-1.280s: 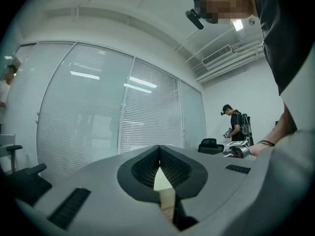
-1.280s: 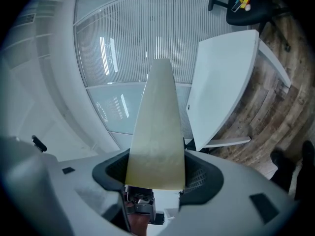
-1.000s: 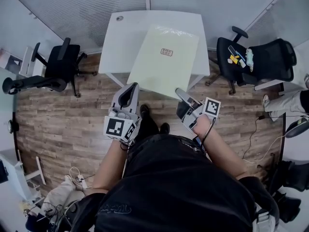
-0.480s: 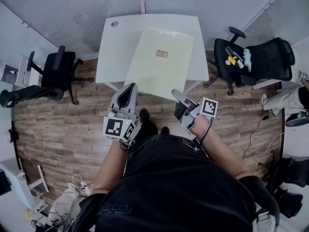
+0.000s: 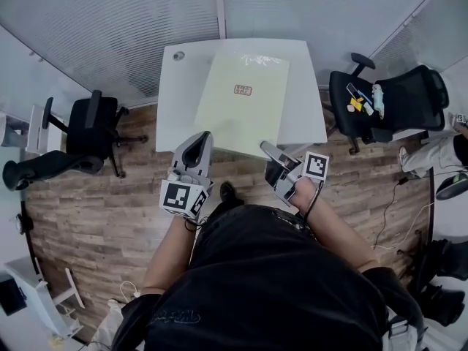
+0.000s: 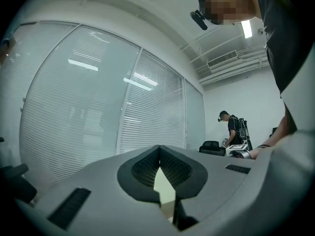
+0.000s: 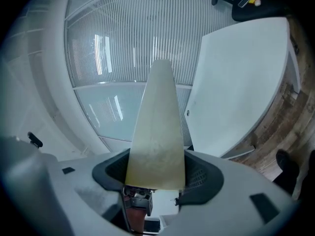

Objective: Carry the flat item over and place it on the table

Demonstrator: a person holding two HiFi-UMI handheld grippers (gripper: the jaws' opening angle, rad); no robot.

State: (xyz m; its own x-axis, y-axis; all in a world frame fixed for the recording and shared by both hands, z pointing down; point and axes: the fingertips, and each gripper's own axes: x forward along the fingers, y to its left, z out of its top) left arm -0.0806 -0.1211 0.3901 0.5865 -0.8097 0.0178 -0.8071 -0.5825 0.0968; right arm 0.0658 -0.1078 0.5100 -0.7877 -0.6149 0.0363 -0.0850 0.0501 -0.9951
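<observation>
A large flat pale-yellow sheet (image 5: pixel 241 97) with a small label in its middle hangs over the white table (image 5: pixel 179 86), its near edge sticking out past the table's front. My left gripper (image 5: pixel 197 142) grips the sheet's near left corner, and my right gripper (image 5: pixel 268 149) grips its near right corner. In the left gripper view the jaws (image 6: pixel 160 156) pinch a thin pale edge of the sheet (image 6: pixel 165 187). The right gripper view shows the sheet (image 7: pixel 157 127) running away from between the pads of that gripper (image 7: pixel 156 175), beside the table top (image 7: pixel 241 82).
A black office chair (image 5: pixel 91 119) stands left of the table. Another black chair (image 5: pixel 387 93), with small items on its seat, stands to the right. A glass wall with blinds (image 5: pixel 146 13) runs behind the table. Another person (image 6: pixel 236 129) stands far off. Cables (image 5: pixel 398 196) lie on the wood floor.
The table has drawn nearer in the head view, and the sheet now lies further over its top. Both grippers keep their hold on the sheet's near edge.
</observation>
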